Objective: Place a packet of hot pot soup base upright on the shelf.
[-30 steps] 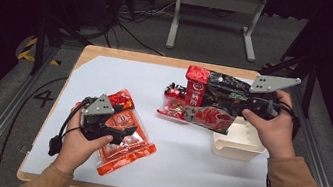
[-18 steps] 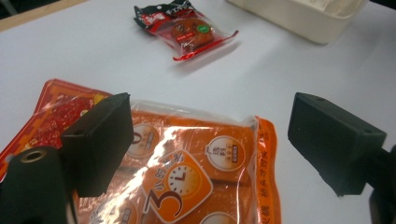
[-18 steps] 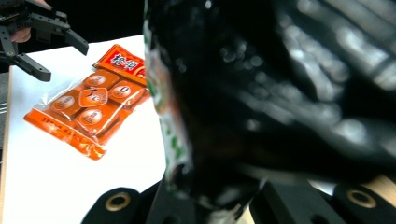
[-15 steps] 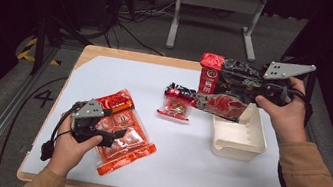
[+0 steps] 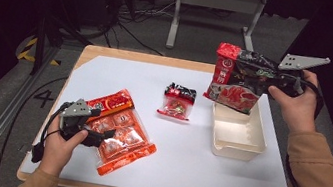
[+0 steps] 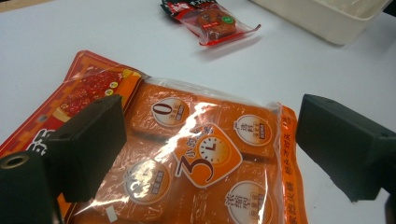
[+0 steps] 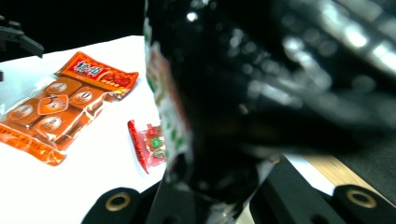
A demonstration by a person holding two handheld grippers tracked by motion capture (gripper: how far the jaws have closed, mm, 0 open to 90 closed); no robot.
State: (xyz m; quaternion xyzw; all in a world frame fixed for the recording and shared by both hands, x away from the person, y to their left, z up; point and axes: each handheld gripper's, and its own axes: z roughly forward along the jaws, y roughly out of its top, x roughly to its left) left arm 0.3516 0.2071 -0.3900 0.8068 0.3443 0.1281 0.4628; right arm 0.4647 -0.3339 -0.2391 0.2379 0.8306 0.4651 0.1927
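A large red-and-black food bag (image 5: 237,79) hangs in the air above the far end of a cream plastic tray (image 5: 239,133), with my right gripper (image 5: 270,79) shut on it. In the right gripper view the bag's black glossy side (image 7: 224,102) rises from between the jaws. An orange packet of wrapped blocks (image 5: 120,132) lies flat at the table's near left. My left gripper (image 5: 97,137) stands open over it, one jaw on each side of the packet (image 6: 201,154). A small red snack packet (image 5: 177,101) lies mid-table.
The white table top (image 5: 184,162) ends in a wooden edge close to the person. The cream tray (image 6: 322,18) stands at the right, and the small snack packet (image 6: 210,21) lies beyond the orange one. Cables and a metal stand are on the dark floor behind.
My right gripper lifted the red-and-black bag off the table and carried it right, above the tray. My left gripper slid down the orange packet toward the person.
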